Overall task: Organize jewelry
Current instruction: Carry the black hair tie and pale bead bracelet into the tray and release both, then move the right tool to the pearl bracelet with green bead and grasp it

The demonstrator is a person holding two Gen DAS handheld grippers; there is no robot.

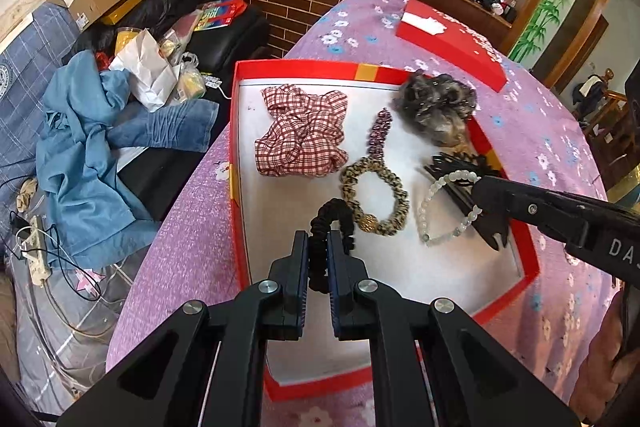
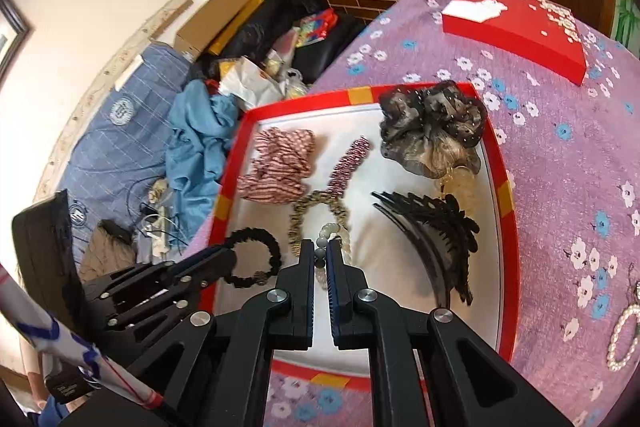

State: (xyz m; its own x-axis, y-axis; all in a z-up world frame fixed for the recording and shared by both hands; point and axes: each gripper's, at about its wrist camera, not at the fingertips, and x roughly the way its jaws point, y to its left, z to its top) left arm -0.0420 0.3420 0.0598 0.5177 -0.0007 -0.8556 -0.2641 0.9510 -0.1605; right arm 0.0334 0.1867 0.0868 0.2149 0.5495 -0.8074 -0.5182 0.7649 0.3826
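A red box point(image 1: 532, 263) with a white floor holds a plaid scrunchie point(image 1: 302, 137), a purple beaded bracelet point(image 1: 380, 131), a leopard hair tie point(image 1: 374, 201), a grey sheer scrunchie point(image 1: 438, 107) and a black comb clip point(image 2: 432, 227). My left gripper point(image 1: 318, 245) is shut on a black hair tie point(image 1: 332, 223) just above the box floor; it also shows in the right wrist view point(image 2: 252, 255). My right gripper point(image 2: 320, 253) is shut on a white bead bracelet point(image 1: 436, 211) over the box's right part.
The box sits on a purple flowered cloth point(image 1: 540, 131). A red lid point(image 1: 452, 43) lies behind it. A pearl bracelet point(image 2: 622, 335) lies on the cloth to the right. A cluttered sofa with blue clothes point(image 1: 92, 155) stands to the left.
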